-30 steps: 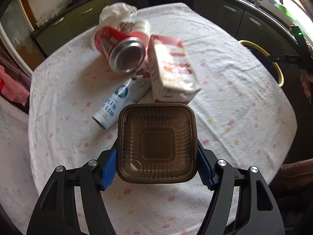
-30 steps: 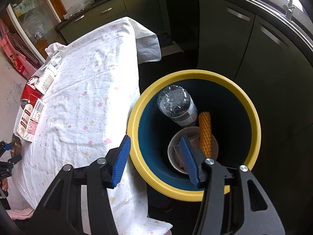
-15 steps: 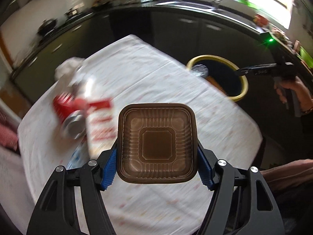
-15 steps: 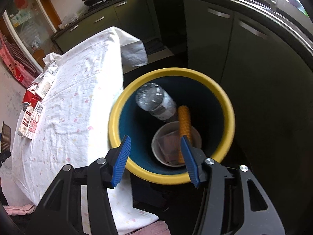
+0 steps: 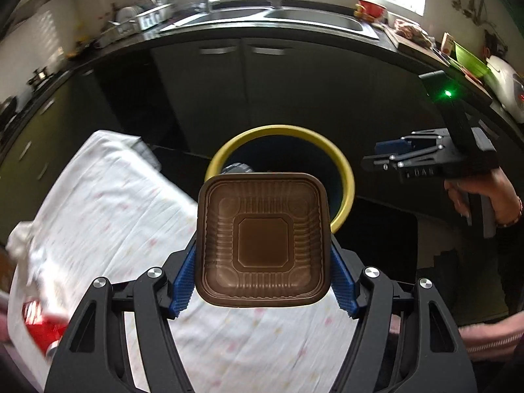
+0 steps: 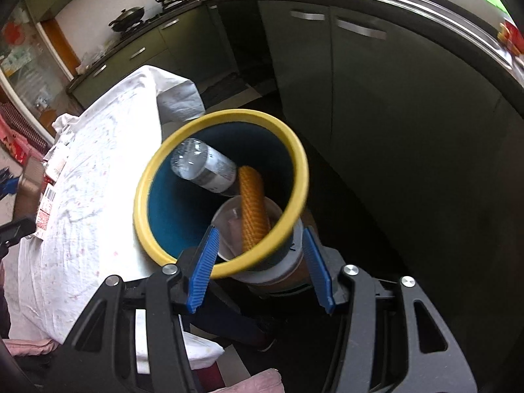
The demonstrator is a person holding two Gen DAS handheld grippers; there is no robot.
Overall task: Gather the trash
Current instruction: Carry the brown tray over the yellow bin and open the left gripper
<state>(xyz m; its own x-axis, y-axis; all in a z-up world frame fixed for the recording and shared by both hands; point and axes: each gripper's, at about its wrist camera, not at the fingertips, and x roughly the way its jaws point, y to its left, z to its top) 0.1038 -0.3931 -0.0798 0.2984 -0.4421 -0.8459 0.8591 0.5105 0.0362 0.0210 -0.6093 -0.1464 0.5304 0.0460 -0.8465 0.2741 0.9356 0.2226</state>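
while clamped in the left gripper, the tray looks brown — square, ribbed.

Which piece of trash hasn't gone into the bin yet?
The brown square plastic tray, clamped in the left tongs; the clear plastic bottle and orange ridged roll already lie inside.

Brown ribbed plastic tray, square, rounded corners, held off the bench, open side facing camera. Yellow-rimmed bin, blue inside, contains clear bottle, orange mesh sleeve, white cup.
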